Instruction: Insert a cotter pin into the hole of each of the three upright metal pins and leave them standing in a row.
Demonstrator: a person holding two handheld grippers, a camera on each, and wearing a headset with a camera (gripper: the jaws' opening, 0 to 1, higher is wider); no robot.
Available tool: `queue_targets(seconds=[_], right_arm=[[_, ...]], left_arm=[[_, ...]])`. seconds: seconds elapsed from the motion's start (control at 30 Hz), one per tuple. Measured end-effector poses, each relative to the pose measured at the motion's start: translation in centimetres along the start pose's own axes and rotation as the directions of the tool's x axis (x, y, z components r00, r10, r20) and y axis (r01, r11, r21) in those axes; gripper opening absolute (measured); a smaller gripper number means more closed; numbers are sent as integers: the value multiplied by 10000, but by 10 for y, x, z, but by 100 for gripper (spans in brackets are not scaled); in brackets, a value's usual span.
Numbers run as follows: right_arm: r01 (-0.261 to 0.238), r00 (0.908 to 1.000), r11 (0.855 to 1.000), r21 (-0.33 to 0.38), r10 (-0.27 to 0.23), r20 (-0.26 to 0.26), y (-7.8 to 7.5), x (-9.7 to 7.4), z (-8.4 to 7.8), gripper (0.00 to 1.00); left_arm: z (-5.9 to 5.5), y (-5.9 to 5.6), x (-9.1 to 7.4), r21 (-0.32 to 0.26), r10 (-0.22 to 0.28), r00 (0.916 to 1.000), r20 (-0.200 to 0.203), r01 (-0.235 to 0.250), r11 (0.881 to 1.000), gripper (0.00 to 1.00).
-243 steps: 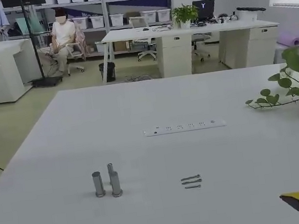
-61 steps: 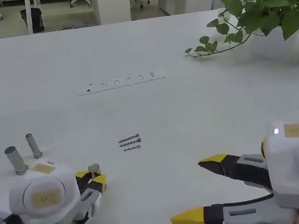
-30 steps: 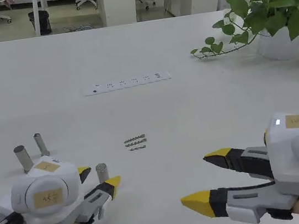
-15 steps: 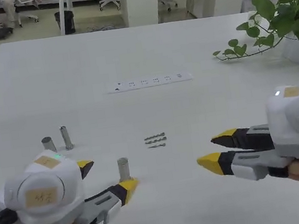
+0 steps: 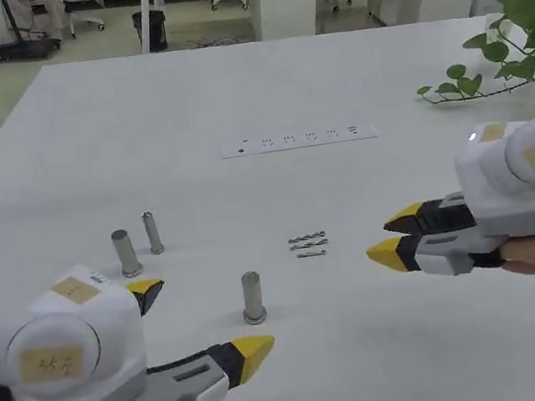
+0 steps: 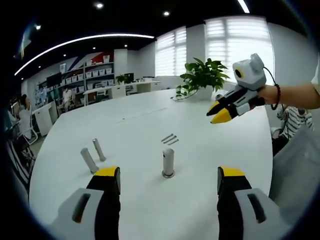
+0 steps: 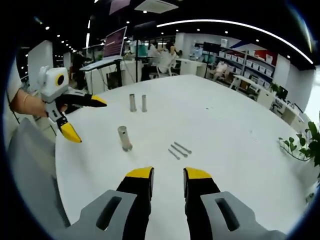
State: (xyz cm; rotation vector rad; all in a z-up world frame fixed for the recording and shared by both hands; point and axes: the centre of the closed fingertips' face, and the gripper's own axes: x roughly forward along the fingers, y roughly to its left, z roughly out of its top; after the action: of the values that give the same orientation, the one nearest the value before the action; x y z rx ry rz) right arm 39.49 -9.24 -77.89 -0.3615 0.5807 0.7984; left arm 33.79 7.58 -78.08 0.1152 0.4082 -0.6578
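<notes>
Since the earliest picture one metal pin has left the cluster of three and stands upright by itself as the lone pin [image 5: 252, 297], and in the last half second the left claw [image 5: 199, 318] has spread away from it. That claw is now wide open and holds nothing, with its yellow tips on the near side of the lone pin, one to either side and neither touching. The right claw [image 5: 394, 233] hovers well to the right of the lone pin, its jaws parted only a little and empty. Between the two, just beyond and to the right of the lone pin, the three cotter pins [image 5: 309, 245] lie flat and side by side on the tabletop [image 5: 233, 96]. Their long axes run roughly across the head view, so their ends point toward the right claw. That claw looks the nearer and seems better placed to pick one up. The two other pins [image 5: 125, 252] stand upright close together, beyond and to the left of the lone pin. No cotter pin is fitted yet, so all three insertions remain.
</notes>
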Motion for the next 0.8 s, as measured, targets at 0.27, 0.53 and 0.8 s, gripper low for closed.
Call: queue_targets(seconds=[0.27,0.53,0.8], right_arm=[[-318,9984,9981,-519,293,-485,-10,22,4,23],[-708,9923,9879,-1383,556,-1109,-16,44,3,23],[-1156,9840,9744,-1926,859,-1559,-20,67,2,20]], left_arm=[[-3,-3,-10,48,-221,9998,35,220,9997,91],[-7,-4,-18,479,-240,9996,-133,247,9985,94],[-10,-3,-23,555,-241,9995,-185,251,9981,98]])
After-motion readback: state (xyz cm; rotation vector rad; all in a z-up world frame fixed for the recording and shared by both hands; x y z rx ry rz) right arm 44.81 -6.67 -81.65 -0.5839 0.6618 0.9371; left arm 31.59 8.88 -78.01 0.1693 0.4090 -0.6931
